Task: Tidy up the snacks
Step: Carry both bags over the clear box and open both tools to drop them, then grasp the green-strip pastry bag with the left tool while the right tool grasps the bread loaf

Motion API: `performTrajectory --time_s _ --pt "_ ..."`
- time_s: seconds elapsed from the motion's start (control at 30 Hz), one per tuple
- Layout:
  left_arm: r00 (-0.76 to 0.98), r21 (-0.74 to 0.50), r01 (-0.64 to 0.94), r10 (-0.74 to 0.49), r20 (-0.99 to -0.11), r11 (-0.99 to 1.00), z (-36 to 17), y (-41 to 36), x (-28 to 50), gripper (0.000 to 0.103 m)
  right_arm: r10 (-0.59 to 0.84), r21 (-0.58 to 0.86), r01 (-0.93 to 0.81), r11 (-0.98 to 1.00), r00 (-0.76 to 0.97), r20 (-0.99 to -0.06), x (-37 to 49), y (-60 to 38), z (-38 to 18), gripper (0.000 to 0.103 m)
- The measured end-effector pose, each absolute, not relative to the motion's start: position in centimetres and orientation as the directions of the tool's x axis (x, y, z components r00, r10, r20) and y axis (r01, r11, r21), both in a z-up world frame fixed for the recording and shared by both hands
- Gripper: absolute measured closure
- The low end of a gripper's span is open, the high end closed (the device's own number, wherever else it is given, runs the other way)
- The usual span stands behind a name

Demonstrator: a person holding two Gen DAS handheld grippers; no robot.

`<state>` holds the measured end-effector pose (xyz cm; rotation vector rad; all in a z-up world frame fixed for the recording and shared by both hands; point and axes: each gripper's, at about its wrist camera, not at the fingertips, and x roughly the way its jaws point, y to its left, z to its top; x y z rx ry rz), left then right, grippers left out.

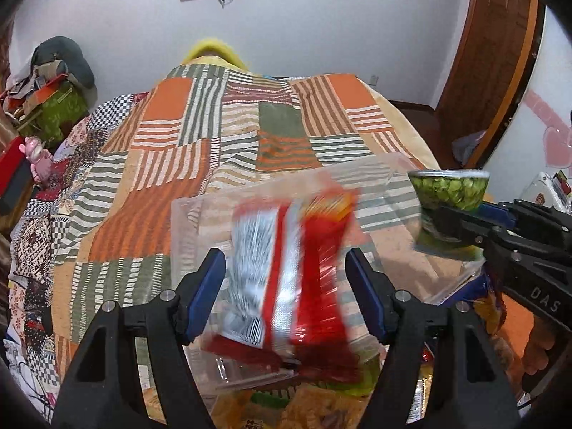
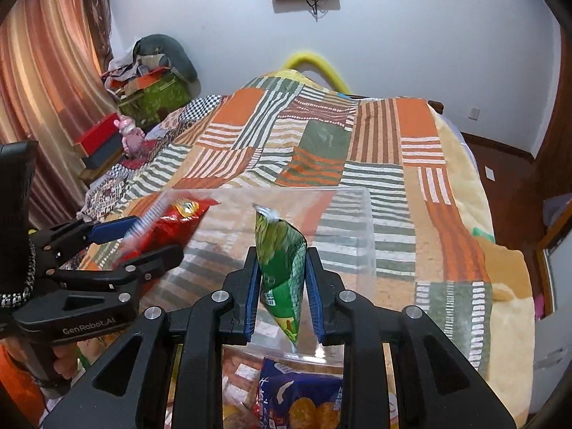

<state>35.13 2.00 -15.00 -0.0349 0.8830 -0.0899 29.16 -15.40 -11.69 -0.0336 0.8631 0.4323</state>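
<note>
I see the bed (image 2: 447,186) under its patchwork quilt (image 1: 200,164), and on the near end of it a clear bin (image 2: 361,236) with more snack packs, among them a blue one (image 2: 296,393), lying at its near edge. My left gripper (image 1: 286,275) has its pads spread wide apart, and between them, over the bin's left side, is a blurred red packet (image 1: 304,246) that neither pad seems to touch. My right gripper (image 2: 282,293) is clamped on a green packet (image 2: 282,268), held upright above the bin's near edge.
</note>
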Motion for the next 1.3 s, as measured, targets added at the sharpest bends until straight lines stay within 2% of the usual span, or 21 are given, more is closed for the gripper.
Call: performTrajectory --time_s 0.13,0.33,0.5,0.8,0.9,1.3 --pt "0.652 -0.066 0.074 -0.099 -0.752 0.995 -14.0 2.1 34.4 0.029 0.352 0.132 -0.386 0.913 0.58 -0.735 29.1 -15.1 -11.2 0.075" --pt "0.697 -0.063 0.076 -0.098 -0.71 0.995 -11.4 3.1 31.8 0.022 0.364 0.139 -0.383 0.913 0.611 -0.703 27.9 -16.0 -9.6 0.062" --pt "0.727 -0.039 0.062 -0.071 -0.683 0.997 -9.6 4.7 28.5 0.016 0.356 0.119 -0.379 0.918 0.652 -0.669 25.5 -17.1 -8.2 0.042" --pt "0.689 -0.009 0.044 -0.037 -0.723 0.999 -11.3 6.5 23.3 0.014 0.325 0.074 -0.37 0.926 0.683 -0.654 20.8 -18.2 -8.1 0.023" --pt "0.658 -0.035 0.046 -0.056 -0.751 0.998 -12.9 6.7 21.8 0.014 0.304 0.049 -0.366 0.929 0.683 -0.664 19.6 -18.2 -8.8 0.019" --pt "0.557 -0.14 0.051 -0.144 -0.818 0.989 -18.4 5.7 20.5 0.014 0.265 0.061 -0.343 0.937 0.587 -0.765 17.6 -18.5 -14.1 0.018"
